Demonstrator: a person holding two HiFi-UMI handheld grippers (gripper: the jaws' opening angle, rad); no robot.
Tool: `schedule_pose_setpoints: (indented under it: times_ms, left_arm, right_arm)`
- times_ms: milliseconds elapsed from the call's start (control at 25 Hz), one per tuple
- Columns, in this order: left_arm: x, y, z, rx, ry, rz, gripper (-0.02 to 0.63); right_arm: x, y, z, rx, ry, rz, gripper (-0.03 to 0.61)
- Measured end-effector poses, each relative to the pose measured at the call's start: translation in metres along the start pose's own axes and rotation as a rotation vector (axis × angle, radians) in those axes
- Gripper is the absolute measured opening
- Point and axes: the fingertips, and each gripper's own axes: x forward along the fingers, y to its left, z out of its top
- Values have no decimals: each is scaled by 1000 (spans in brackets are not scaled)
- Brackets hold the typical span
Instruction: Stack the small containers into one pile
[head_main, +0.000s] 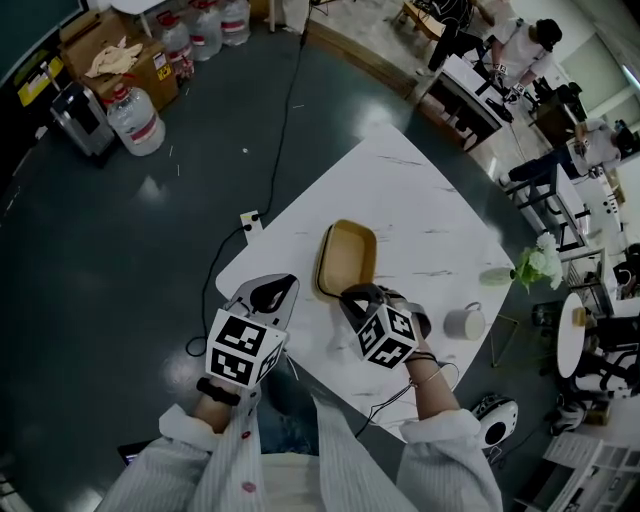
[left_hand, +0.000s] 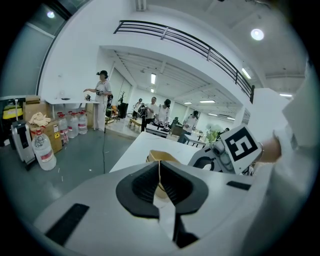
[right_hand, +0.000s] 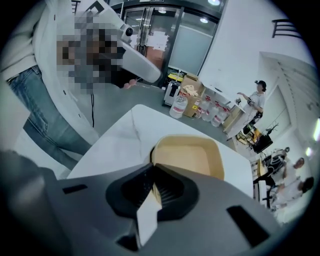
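Observation:
A single tan, shallow rectangular container (head_main: 346, 256) lies open side up on the white marble table (head_main: 410, 190). My right gripper (head_main: 353, 296) is shut, with its tips right at the container's near rim; whether they pinch the rim is unclear. In the right gripper view the container (right_hand: 188, 157) fills the space just past the closed jaws of the right gripper (right_hand: 152, 173). My left gripper (head_main: 282, 287) is shut and empty at the table's near-left edge, left of the container. In the left gripper view the container (left_hand: 161, 155) shows beyond the left gripper (left_hand: 160, 168).
A grey mug (head_main: 465, 322) stands on the table to the right of my right gripper. A small vase of flowers (head_main: 536, 265) is at the table's right corner. Water jugs (head_main: 135, 118) and boxes stand on the floor far left. A cable (head_main: 283, 120) runs to the table.

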Motion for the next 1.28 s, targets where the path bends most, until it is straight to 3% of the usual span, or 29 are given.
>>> schedule_pose_setpoints:
  times_ms: [880, 1280]
  left_arm:
    - [12, 5, 2, 13, 32, -34, 23]
    - [14, -10, 16, 51, 16, -67, 23]
  right_arm:
    - [25, -1, 6, 176, -1, 100, 35]
    - [-9, -17, 22, 410, -155, 44, 54]
